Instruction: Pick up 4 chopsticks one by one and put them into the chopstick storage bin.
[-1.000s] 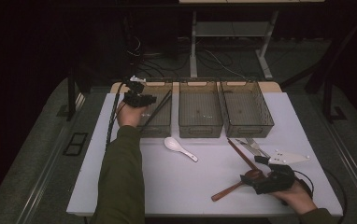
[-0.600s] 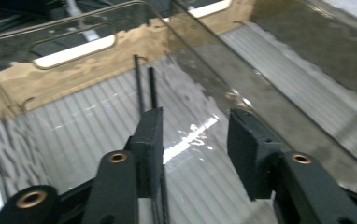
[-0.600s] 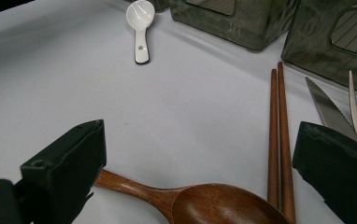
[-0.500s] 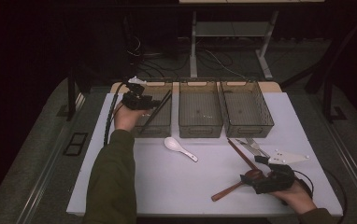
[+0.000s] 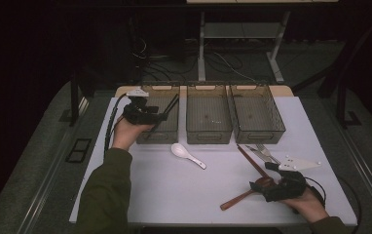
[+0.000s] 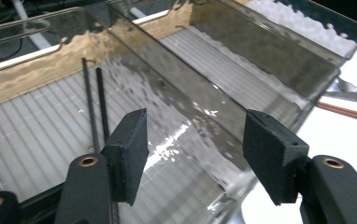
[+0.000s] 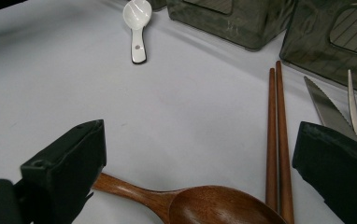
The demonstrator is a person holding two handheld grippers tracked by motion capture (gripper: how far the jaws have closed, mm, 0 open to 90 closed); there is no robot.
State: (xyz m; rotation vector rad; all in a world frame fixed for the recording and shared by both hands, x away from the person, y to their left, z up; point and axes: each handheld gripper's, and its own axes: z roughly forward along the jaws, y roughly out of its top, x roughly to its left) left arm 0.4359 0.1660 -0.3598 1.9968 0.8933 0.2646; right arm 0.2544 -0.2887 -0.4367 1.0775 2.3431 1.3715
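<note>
Three bins [image 5: 208,114] — two spoons [image 5: 188,155], two chopstick pairs [image 5: 252,162].

The high view looks forward and down from above the person's side, taking in the whole white worktop [image 5: 174,195] from far off. The left gripper view rides on the left hand-held gripper [image 6: 193,158], looking closely along it into the leftmost clear ribbed plastic bin [image 6: 36,140]. The right gripper view sits low on the right hand-held gripper [image 7: 204,177], facing the brown wooden spoon [image 7: 204,205] just ahead. Both gripper views share the brown wooden chopsticks [image 7: 277,140].
</note>
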